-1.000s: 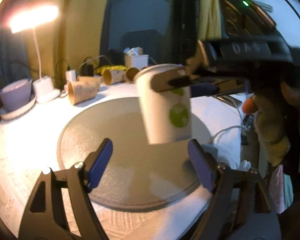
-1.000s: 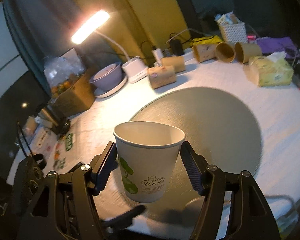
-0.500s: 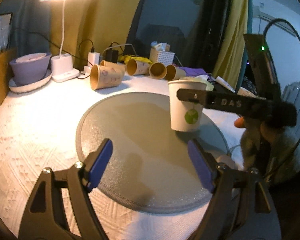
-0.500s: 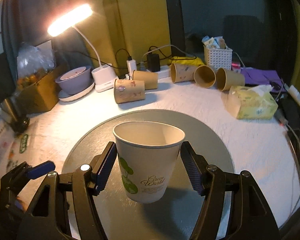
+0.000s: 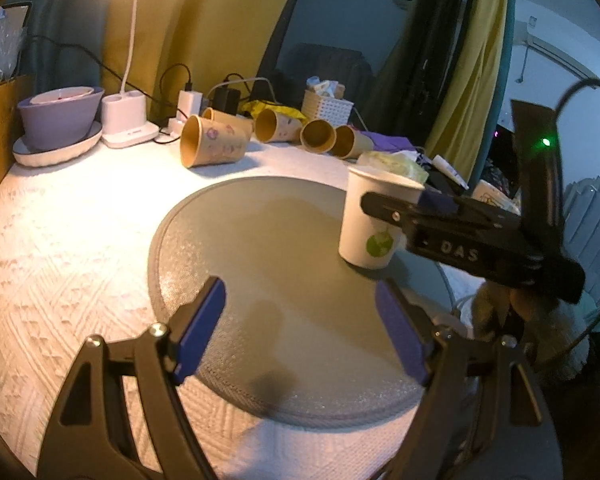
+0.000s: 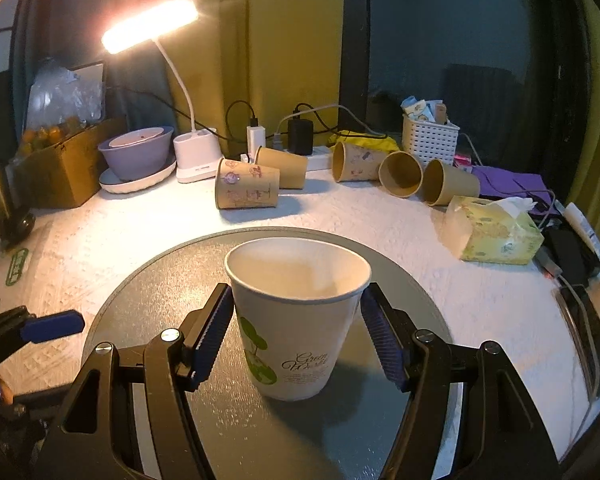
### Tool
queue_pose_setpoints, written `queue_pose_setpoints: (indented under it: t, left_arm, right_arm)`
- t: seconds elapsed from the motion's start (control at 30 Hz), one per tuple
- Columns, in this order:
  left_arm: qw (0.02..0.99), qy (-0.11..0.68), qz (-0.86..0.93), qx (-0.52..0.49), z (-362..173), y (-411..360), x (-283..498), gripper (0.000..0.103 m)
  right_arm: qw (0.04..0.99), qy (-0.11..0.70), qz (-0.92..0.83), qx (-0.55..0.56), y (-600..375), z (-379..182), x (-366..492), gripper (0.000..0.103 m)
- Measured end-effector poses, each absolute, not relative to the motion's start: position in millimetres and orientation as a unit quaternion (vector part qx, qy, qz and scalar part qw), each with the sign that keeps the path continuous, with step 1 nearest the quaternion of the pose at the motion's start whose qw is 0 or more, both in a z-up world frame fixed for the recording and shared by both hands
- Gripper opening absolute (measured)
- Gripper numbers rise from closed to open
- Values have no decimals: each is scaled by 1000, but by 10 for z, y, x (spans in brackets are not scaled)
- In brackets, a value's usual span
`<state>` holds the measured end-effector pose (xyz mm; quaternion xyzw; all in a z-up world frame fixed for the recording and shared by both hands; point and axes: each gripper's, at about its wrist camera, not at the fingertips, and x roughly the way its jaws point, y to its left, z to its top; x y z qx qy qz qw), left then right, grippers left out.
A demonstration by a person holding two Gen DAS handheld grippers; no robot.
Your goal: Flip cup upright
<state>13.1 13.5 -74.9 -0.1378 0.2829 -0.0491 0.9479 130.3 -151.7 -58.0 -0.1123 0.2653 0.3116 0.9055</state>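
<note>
White paper cup with a green logo (image 6: 298, 320) stands upright on the round grey mat (image 6: 148, 288); right gripper (image 6: 298, 338) brackets its upper wall, jaws slightly apart (contact unclear); light, crushable, so grip mid-wall gently; left gripper (image 5: 300, 328) gapes wide, empty.

**Clutter along the back of the table**

A round grey mat (image 6: 172, 280) lies at the centre of a white textured tablecloth (image 6: 440, 272). At 12 o'clock from the mat, five brown paper cups (image 6: 247, 189) lie on their sides in a loose row. At 11 o'clock stands a lit white desk lamp (image 6: 194, 156), with a purple bowl (image 6: 136, 156) on a plate just to its left. A white basket (image 6: 430, 140) sits at 1 o'clock, a yellow-green tissue box (image 6: 496, 232) at 2 o'clock. A cardboard box (image 6: 60, 172) stands at 10 o'clock.
</note>
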Motion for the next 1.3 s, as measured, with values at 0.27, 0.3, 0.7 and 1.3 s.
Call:
queue_pose_setpoints:
  t: [0.27,0.3,0.7,1.3]
  left_arm:
    - [947,287,-40,-140,-752,148,163,80]
    - [947,288,-38,-139,-754,149,163,80]
    - [949,288,-20,-125,-751,102,147,82]
    - [964,252,-17,-86,-530,-128,-47,82]
  right_arm:
    - [904,273,307,-116,-1601,-631,1198,69]
    - [904,274,306,-115,-1614,-633,1188,69]
    - [900,298,301,-109,-1763,-680,1042,74]
    - [905,299,290,-87,-2066,-561,737,74]
